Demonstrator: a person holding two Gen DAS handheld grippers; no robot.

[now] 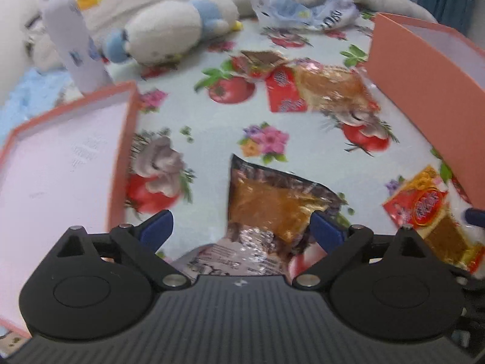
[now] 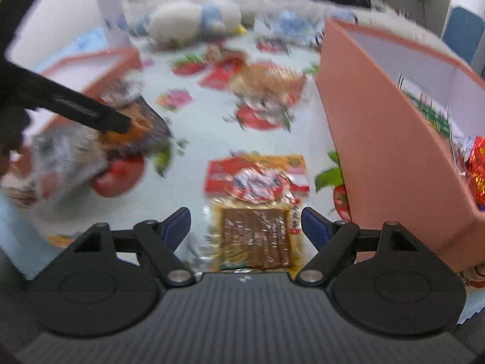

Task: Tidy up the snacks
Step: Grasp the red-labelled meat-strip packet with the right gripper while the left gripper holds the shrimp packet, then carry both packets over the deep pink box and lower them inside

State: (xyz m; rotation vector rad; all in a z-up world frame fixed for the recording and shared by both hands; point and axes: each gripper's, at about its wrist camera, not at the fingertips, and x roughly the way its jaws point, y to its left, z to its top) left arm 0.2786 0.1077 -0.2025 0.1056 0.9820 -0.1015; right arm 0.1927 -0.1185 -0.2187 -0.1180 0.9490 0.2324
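Glossy wrappers on printed cloth

The snack packet point(image 1: 272, 206) nearest the left tool point(image 1: 241, 227) is crinkly, shiny clear film; the tool's body is matt ribbed black plastic with bright metal pins. Beside the packet, the salmon box point(image 1: 418, 85) looks like matt card. The plush toy point(image 1: 175, 33) behind is fuzzy fabric; the floral cloth point(image 1: 212, 127) is smooth.

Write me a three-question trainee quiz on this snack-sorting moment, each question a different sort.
1. True or false: the left gripper is shut on the brown-wrapped snack.
2. Which snack lies between the right gripper's fingers? A) a red and yellow packet with a brown slab B) a blue crumpled wrapper C) a plush toy
3. Fill in: the tall pink box stands to the ___ of the right gripper in its own view.

Key: 1 false, both grippers are open. 2 A, the red and yellow packet. 3 right.
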